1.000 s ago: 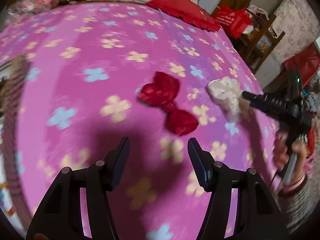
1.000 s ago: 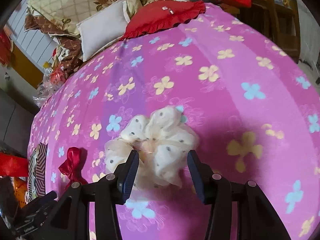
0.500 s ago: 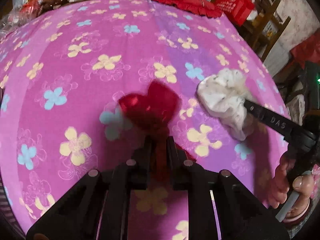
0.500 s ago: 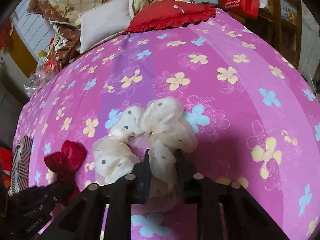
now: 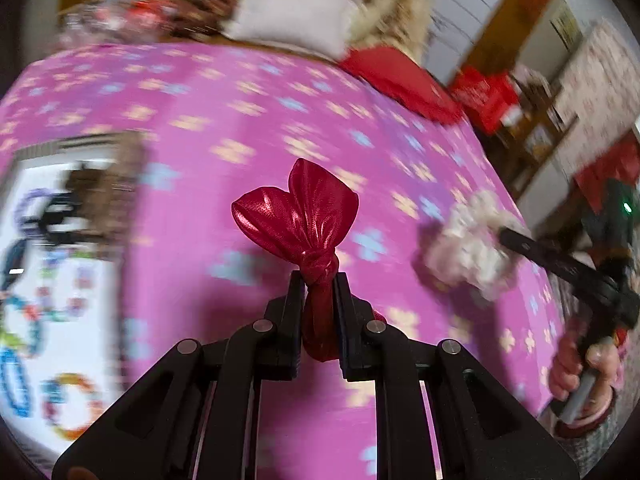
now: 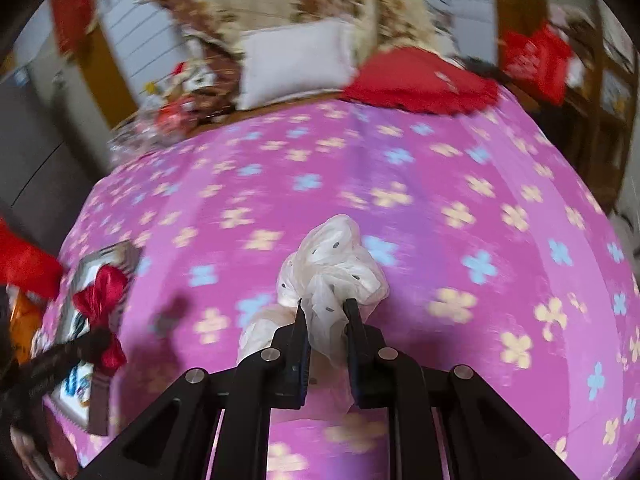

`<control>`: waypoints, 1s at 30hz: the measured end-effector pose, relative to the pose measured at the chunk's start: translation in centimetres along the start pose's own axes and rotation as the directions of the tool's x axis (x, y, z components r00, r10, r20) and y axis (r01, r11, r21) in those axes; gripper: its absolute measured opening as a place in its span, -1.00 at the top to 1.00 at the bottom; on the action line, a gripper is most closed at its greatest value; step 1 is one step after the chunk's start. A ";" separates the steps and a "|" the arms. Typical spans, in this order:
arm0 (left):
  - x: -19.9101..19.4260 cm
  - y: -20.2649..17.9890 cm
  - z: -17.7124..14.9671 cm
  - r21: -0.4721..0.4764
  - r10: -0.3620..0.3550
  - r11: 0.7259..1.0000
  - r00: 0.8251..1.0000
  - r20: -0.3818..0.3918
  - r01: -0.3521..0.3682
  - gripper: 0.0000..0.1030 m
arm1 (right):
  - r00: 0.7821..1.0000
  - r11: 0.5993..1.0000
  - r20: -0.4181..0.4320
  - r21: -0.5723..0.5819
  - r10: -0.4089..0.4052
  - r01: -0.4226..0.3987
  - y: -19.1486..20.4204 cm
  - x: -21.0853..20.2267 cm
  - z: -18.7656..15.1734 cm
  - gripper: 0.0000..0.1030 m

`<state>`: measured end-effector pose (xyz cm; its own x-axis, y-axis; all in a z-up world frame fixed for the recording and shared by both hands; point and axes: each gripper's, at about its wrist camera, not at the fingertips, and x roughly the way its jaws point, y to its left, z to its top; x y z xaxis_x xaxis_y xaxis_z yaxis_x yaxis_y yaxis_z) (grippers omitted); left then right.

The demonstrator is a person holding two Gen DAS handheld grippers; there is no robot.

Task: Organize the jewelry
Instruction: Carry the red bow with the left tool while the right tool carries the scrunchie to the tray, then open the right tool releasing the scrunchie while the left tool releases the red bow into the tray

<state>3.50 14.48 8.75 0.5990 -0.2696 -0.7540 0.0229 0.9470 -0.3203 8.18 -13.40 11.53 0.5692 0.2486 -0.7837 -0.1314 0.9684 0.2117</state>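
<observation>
My left gripper [image 5: 319, 280] is shut on a shiny red satin bow [image 5: 300, 216] and holds it above the pink flowered bedspread [image 5: 224, 120]. My right gripper [image 6: 325, 306] is shut on a cream dotted scrunchie [image 6: 334, 264], lifted off the bedspread. The scrunchie [image 5: 468, 240] also shows in the left wrist view, at the right. The red bow [image 6: 102, 292] shows at the left of the right wrist view. An open box [image 5: 52, 280] with several colourful bracelets and hair ties lies at the left edge of the bed.
A white pillow [image 5: 288, 12] and a red cushion [image 5: 396, 80] lie at the head of the bed. Wooden shelves [image 5: 532, 132] with red bags stand to the right of the bed.
Both grippers closed on their items and lifted them off the bedspread. The left gripper has swung left, bringing the box into view.
</observation>
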 end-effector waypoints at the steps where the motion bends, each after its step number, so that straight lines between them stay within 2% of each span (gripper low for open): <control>1: -0.7 1.3 0.2 -0.015 0.018 1.000 1.000 0.015 -0.018 0.76 | 1.000 1.000 0.003 -0.025 0.015 -0.015 1.6 -0.3 0.1 0.72; 5: -3.1 8.8 1.6 -0.128 0.111 0.987 0.992 0.064 -0.102 0.76 | 0.997 0.989 0.002 -0.125 0.082 -0.081 8.3 -0.9 0.3 0.72; 9: -3.6 14.7 3.4 -0.187 0.209 0.964 0.975 0.079 -0.191 0.76 | 0.985 0.959 -0.023 -0.225 0.170 -0.171 15.4 -0.8 0.0 0.72; 11: -3.1 17.5 4.5 -0.212 0.234 0.953 0.970 0.062 -0.216 0.76 | 0.973 0.936 -0.050 -0.267 0.225 -0.230 19.0 -0.3 -0.4 0.72; 15: -1.4 22.8 6.0 -0.275 0.271 0.927 0.962 0.017 -0.256 0.76 | 0.933 0.875 -0.140 -0.326 0.330 -0.359 26.1 1.5 -1.7 0.72; 17: -0.7 24.9 6.4 -0.307 0.272 0.915 0.962 -0.006 -0.261 0.76 | 0.919 0.853 -0.181 -0.343 0.350 -0.393 28.7 2.7 -2.6 0.72; 19: 0.2 26.7 6.5 -0.340 0.261 0.905 0.965 -0.027 -0.255 0.76 | 0.907 0.837 -0.230 -0.357 0.352 -0.415 30.9 4.5 -3.8 0.72; 21: 0.8 27.5 6.5 -0.344 0.259 0.903 0.965 -0.043 -0.257 0.75 | 0.905 0.833 -0.271 -0.370 0.327 -0.412 32.3 6.4 -5.2 0.72; 27: 1.8 27.3 6.6 -0.317 0.264 0.909 0.962 -0.062 -0.270 0.71 | 0.947 0.828 -0.266 -0.480 0.178 -0.291 33.7 9.7 -8.9 0.70; 28: 1.9 27.4 6.8 -0.318 0.263 0.909 0.963 -0.060 -0.268 0.70 | 0.949 0.824 -0.266 -0.490 0.169 -0.284 33.5 9.8 -8.9 0.65; 30: 1.8 27.2 7.0 -0.317 0.247 0.915 0.968 -0.050 -0.250 0.56 | 0.956 0.813 -0.246 -0.517 0.160 -0.269 33.4 9.5 -9.0 0.25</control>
<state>10.78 40.96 2.72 0.5451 -0.0357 -0.8376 -0.3822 0.8786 -0.2862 1.90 21.45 5.86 0.3232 0.3967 -0.8592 -0.6794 0.7293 0.0812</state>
